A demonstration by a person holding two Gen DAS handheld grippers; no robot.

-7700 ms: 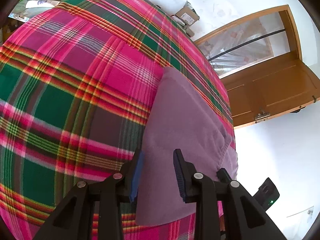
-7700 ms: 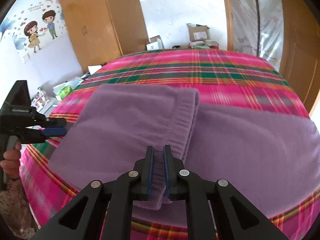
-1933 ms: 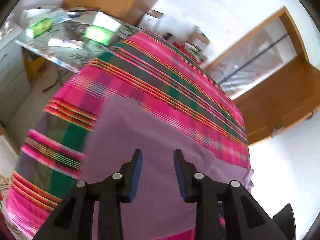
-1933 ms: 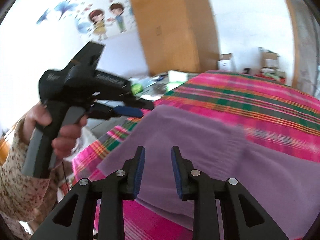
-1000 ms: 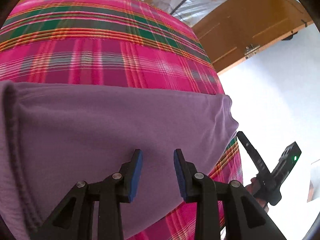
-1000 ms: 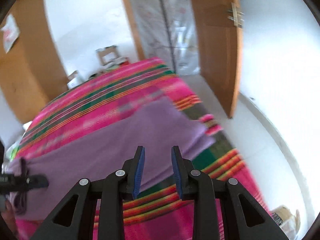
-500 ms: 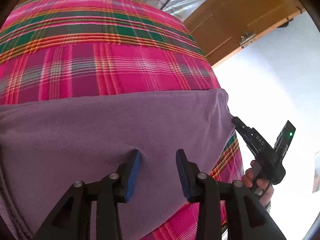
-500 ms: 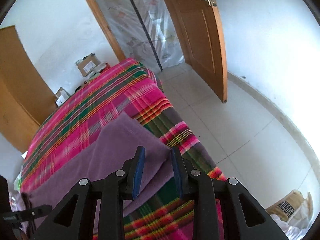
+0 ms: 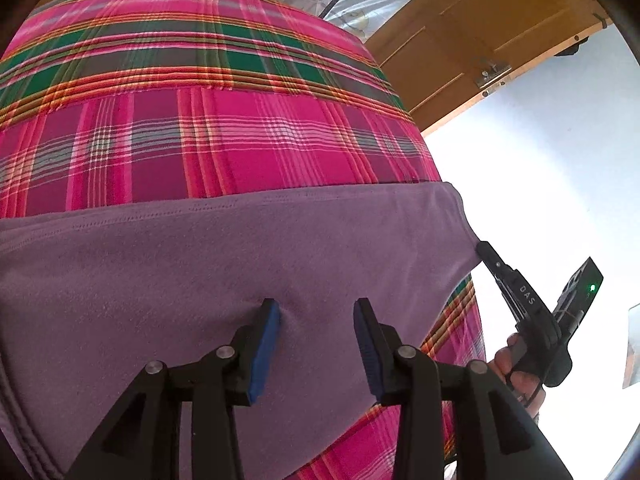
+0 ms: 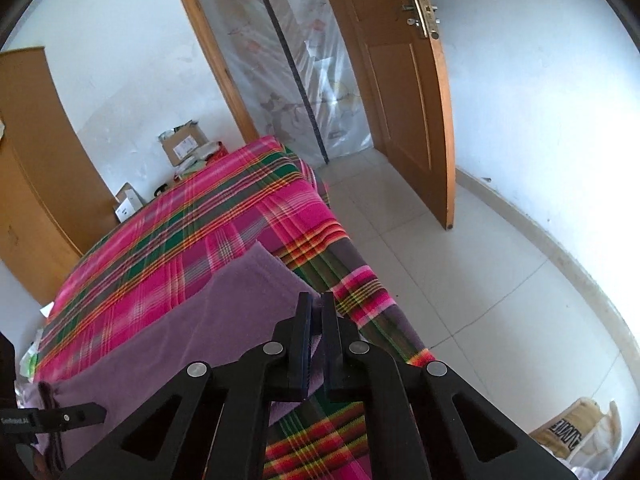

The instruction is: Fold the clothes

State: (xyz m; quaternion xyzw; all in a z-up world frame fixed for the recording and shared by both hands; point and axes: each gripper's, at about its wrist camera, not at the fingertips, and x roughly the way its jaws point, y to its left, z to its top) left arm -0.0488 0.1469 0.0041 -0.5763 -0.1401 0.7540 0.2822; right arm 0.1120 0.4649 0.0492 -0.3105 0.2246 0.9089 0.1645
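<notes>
A purple garment [image 9: 224, 264] lies flat across the near part of a bed covered by a pink and green plaid sheet [image 9: 240, 136]. My left gripper [image 9: 317, 312] is open, its fingertips resting on the cloth near the garment's front edge. In the right wrist view the same purple garment [image 10: 224, 320] runs to the bed's right side. My right gripper [image 10: 316, 308] is closing tight on its right corner, with purple cloth between the pads. The left wrist view also shows the right gripper [image 9: 486, 250] at that corner, held by a hand [image 9: 516, 364]. The left gripper [image 10: 60, 420] shows at the lower left.
The plaid sheet [image 10: 192, 240] hangs over the bed's right edge onto a tiled floor [image 10: 460, 280]. A wooden door [image 10: 400, 100] stands open beyond it. Cardboard boxes [image 10: 182, 146] and a wardrobe [image 10: 36, 184] line the far wall. A bag [image 10: 572, 436] lies on the floor.
My right gripper went from open above the bed's right edge to shut on the garment's corner. The left gripper's jaws widened slightly and stayed on the cloth.
</notes>
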